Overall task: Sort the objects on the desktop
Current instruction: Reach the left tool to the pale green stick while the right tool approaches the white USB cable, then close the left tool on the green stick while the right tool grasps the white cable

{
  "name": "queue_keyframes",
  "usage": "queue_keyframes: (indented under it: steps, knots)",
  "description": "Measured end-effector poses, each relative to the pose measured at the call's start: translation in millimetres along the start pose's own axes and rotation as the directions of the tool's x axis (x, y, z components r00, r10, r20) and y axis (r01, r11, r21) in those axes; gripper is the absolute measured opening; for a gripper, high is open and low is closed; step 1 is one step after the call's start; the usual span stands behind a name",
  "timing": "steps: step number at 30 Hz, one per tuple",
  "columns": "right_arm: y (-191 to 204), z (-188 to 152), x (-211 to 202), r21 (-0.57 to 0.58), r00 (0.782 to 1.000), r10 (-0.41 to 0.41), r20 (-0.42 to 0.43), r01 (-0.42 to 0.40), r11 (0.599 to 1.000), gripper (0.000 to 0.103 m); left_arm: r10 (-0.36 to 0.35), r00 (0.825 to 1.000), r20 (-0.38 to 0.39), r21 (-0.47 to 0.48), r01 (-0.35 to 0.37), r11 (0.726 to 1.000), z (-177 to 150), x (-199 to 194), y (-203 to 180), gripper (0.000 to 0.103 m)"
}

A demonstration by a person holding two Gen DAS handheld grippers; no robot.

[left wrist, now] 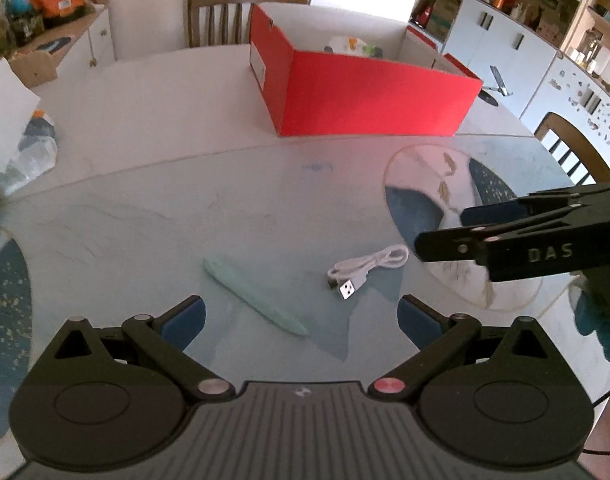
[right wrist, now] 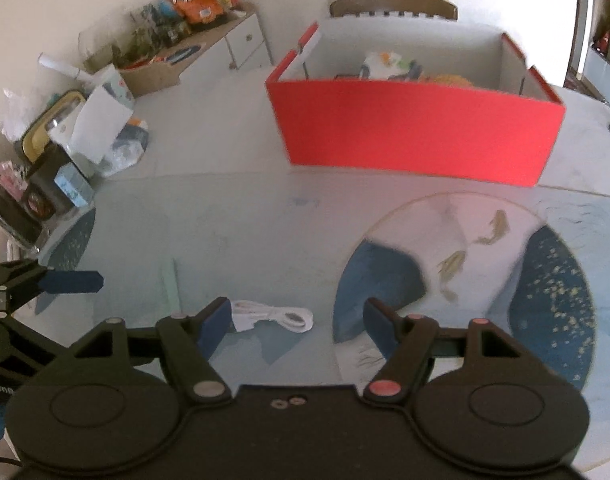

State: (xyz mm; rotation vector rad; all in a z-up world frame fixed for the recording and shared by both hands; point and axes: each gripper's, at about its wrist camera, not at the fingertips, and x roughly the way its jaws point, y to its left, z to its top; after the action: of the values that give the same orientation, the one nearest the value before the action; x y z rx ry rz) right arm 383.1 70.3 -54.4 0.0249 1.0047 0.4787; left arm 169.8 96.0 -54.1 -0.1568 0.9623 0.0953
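A pale green pen (left wrist: 255,298) lies on the glass table just ahead of my left gripper (left wrist: 301,318), which is open and empty above it. A coiled white USB cable (left wrist: 365,270) lies to the pen's right. In the right wrist view the cable (right wrist: 271,316) lies just ahead of my right gripper (right wrist: 297,320), which is open and empty, and the pen (right wrist: 171,280) lies further left. The right gripper shows at the right of the left wrist view (left wrist: 457,236). A red open box (left wrist: 365,96) with several items inside stands at the back; it also shows in the right wrist view (right wrist: 417,132).
A round fish-pattern mat (right wrist: 465,280) lies at the right. Bags, jars and a tin (right wrist: 57,132) crowd the table's left side. Wooden chairs (left wrist: 233,16) stand behind the table and at the right. Cabinets (left wrist: 505,32) line the far wall.
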Motion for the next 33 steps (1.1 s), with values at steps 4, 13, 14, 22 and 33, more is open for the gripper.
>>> queue_keyframes:
  steps: [4, 13, 14, 22, 33]
  knots:
    - [8.4, -3.6, 17.2, -0.019, 1.000, -0.002, -0.024, 0.002, 1.000, 0.073, -0.006, 1.000, -0.025, -0.007, 0.005, 1.000, -6.5, 12.2, 4.9, 0.103]
    - [23.8, -3.5, 40.8, -0.032, 0.999, -0.027, -0.032, 0.026, 0.999, 0.074, 0.022, 0.998, -0.066, -0.066, -0.027, 0.997, -10.5, 28.9, 25.9, 0.103]
    - [25.7, -2.9, 43.8, -0.034, 0.999, -0.031, -0.035, 0.030, 0.999, 0.074, 0.024, 0.998, -0.066, -0.069, -0.029, 0.997, -10.1, 29.3, 27.5, 0.103]
    - [36.6, -9.2, 61.9, -0.040, 0.996, -0.077, -0.052, 0.075, 0.996, 0.076, 0.037, 0.997, -0.072, -0.076, -0.043, 0.996, -10.8, 31.9, 38.8, 0.103]
    - [51.4, -10.4, 69.9, -0.132, 0.986, -0.160, -0.041, 0.153, 0.979, 0.079, 0.055, 0.996, -0.074, -0.083, -0.061, 0.995, -7.5, 34.0, 48.2, 0.103]
